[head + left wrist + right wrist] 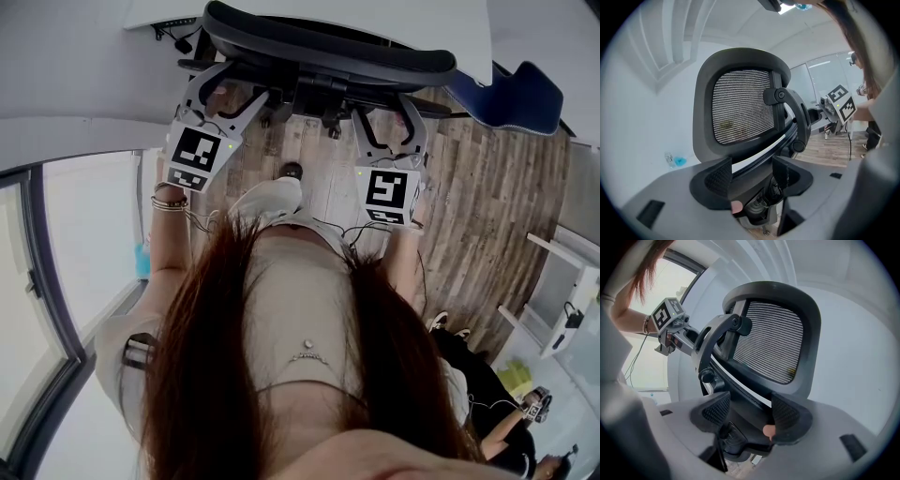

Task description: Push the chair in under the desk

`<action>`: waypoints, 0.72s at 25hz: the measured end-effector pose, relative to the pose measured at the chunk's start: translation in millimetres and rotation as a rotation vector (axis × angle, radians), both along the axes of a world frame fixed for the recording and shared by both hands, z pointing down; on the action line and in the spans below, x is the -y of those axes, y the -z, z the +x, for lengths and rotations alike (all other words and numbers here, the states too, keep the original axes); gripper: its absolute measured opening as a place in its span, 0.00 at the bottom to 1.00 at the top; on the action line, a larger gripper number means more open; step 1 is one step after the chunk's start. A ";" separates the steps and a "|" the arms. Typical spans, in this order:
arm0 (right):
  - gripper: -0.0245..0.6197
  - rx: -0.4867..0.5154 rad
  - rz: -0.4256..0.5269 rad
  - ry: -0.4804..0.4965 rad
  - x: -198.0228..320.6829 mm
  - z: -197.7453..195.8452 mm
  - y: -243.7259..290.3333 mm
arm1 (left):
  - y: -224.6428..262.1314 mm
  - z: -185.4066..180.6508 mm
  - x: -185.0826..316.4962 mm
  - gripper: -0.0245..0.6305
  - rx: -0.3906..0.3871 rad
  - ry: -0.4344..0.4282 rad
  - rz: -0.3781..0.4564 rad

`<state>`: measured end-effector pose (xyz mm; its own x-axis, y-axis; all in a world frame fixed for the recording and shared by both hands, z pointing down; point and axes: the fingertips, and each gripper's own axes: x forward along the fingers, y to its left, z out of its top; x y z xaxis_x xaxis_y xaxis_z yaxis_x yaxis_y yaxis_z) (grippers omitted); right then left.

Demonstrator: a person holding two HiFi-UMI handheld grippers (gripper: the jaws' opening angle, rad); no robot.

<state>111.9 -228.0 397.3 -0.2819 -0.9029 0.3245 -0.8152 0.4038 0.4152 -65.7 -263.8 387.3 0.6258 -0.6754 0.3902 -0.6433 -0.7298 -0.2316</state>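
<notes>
L claw, R claw: grey, b/w marker cubes.

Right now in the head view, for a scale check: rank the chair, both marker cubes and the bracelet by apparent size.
1. Chair, largest.
2. Left marker cube and right marker cube: alike, so tied; both sit nearer the camera.
3. Bracelet, smallest.

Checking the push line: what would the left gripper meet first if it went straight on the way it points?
The left gripper would meet the chair's back frame, which lies between its open jaws; exact depth is unclear.
</notes>
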 end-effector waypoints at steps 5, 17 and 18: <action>0.47 -0.009 -0.020 -0.029 3.0 2.4 -3.3 | -0.3 -1.9 6.0 0.44 -0.003 -0.004 -0.002; 0.47 -0.002 0.002 -0.022 17.4 -0.9 -0.5 | 0.5 -1.3 21.5 0.44 -0.004 -0.018 0.002; 0.47 -0.003 0.002 -0.026 18.8 -0.1 -0.9 | 0.3 -0.9 23.3 0.44 -0.004 -0.019 0.002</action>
